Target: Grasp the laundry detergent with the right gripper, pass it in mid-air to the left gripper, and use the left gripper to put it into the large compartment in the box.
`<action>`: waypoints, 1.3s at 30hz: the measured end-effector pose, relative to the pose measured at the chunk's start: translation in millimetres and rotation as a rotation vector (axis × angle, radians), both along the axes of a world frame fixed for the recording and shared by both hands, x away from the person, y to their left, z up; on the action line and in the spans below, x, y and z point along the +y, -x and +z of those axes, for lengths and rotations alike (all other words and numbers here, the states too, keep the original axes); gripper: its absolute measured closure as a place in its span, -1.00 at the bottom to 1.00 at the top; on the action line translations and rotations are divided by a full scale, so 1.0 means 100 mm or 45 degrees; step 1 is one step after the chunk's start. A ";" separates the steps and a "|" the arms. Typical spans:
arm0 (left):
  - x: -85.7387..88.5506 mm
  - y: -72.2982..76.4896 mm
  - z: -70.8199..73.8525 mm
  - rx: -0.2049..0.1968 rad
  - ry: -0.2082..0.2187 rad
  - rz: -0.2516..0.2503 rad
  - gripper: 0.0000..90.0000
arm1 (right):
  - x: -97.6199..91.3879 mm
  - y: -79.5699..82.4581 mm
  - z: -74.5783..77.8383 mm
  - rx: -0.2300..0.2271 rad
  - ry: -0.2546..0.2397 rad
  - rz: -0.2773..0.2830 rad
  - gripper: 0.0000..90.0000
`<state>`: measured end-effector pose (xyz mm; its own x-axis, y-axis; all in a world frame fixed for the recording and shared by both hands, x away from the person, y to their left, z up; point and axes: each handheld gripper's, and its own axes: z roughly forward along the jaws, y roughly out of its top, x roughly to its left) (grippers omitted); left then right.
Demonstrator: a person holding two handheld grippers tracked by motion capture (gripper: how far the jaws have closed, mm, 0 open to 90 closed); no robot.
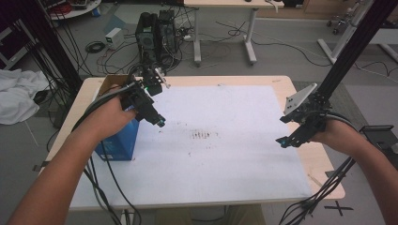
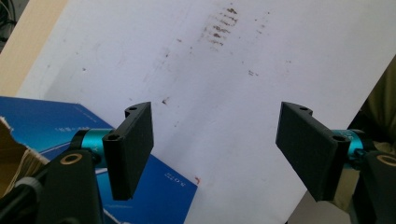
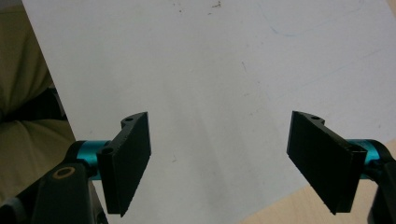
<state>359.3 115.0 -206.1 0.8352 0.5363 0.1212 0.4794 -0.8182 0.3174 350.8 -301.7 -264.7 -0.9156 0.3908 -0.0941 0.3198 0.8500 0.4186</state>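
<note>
Both tongs are apart and hold nothing, the left tongs [image 1: 158,123] by the blue box [image 1: 117,143] at the left, maybe to grab it, the right tongs [image 1: 283,141] waiting at the right.

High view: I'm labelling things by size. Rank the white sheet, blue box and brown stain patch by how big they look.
1. white sheet
2. blue box, partly hidden behind the left hand
3. brown stain patch

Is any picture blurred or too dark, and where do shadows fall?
High view: dim, soft, and the blue box is shadowed under the left hand-held gripper. Left gripper view: jaws sharp, white sheet evenly lit. Right gripper view: sheet slightly soft, no glare.
</note>
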 end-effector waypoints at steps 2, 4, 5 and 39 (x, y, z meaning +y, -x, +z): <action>-0.04 -0.01 -0.03 -0.001 -0.019 -0.013 -0.38 | 0.01 0.00 0.00 0.001 0.008 0.001 -0.53; -0.07 -0.03 -0.06 0.027 -0.018 0.007 -0.38 | 0.01 -0.01 0.00 -0.011 0.002 0.011 -0.53; -0.07 -0.04 -0.06 0.027 -0.048 -0.015 -0.38 | 0.01 -0.01 0.00 -0.011 0.002 0.013 -0.53; -0.42 -0.13 -0.20 0.008 -0.066 -0.090 -0.64 | 0.19 -0.07 0.08 -0.002 0.002 0.032 -0.53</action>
<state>372.1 73.2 -226.2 0.8716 0.4692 0.1420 0.4217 -0.8654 0.2705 357.8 -283.1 -257.1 -0.9250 0.3675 -0.0964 0.2975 0.8584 0.4178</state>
